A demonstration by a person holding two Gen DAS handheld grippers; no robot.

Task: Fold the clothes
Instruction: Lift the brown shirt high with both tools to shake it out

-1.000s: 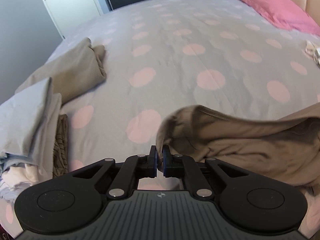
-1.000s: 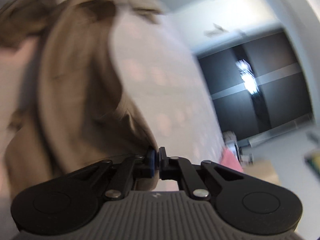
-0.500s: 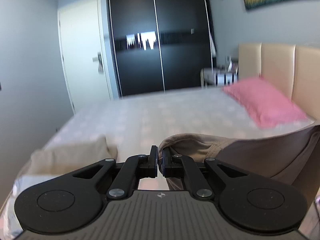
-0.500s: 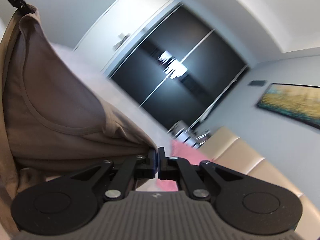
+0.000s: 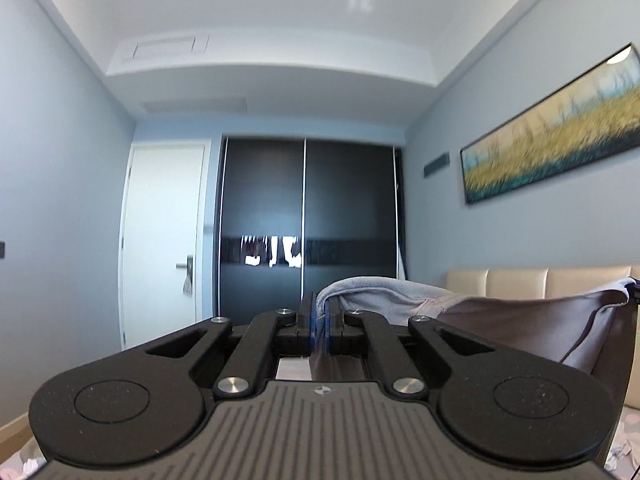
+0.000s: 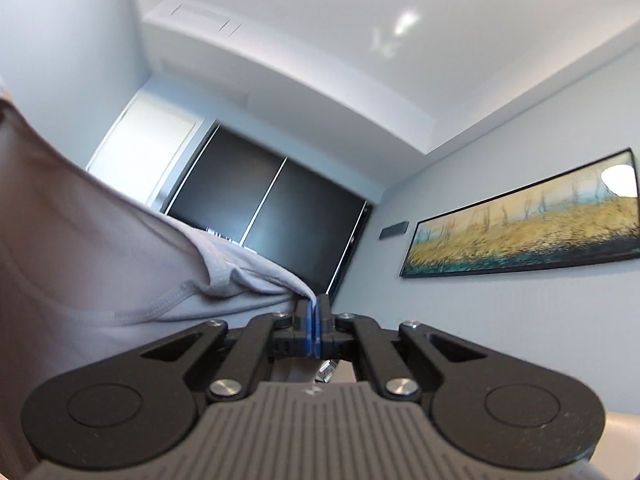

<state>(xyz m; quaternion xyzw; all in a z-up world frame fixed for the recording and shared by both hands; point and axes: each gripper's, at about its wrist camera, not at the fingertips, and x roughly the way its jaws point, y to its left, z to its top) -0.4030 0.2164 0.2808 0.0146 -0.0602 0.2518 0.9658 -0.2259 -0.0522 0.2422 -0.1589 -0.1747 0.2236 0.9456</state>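
Pinching shirt (image 5: 500, 312) (image 6: 100, 272) aloft, both claws (left (image 5: 320, 320), right (image 6: 315, 316)) clamped

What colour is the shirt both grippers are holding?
Taupe, a greyish brown; the shirt shows best in the right wrist view.

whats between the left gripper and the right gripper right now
The shirt spans between them: the left gripper pinches one end and the cloth stretches off to the right in the left wrist view; the right gripper pinches the other end in the right wrist view.
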